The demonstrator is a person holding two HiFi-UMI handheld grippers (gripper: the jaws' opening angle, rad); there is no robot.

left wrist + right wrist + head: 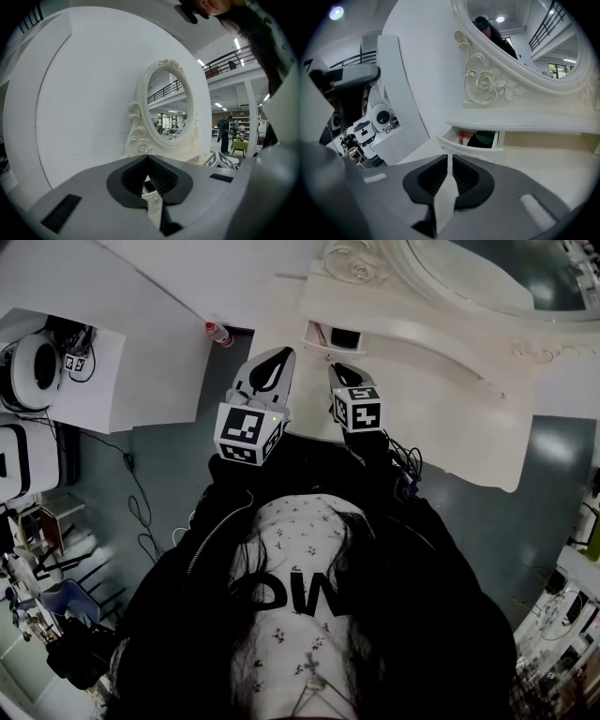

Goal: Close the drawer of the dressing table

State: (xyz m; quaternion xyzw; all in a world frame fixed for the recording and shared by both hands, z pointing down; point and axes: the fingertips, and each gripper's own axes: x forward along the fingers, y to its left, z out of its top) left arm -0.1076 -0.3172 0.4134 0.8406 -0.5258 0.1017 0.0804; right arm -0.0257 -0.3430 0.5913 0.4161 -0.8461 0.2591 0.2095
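Observation:
The white dressing table stands ahead at the upper right, with its oval carved mirror at the back. Its small drawer under the top shelf is pulled open, with something red and something dark green inside; the drawer also shows from above. My right gripper is shut and empty, its tips a short way in front of the drawer and apart from it. My left gripper is shut too, left of the drawer, its tips facing the mirror.
A white curved panel rises behind the table's left side. A small red-and-white object lies by the table's left end. A white stand with a round white device is at the left. Cables trail over the grey floor.

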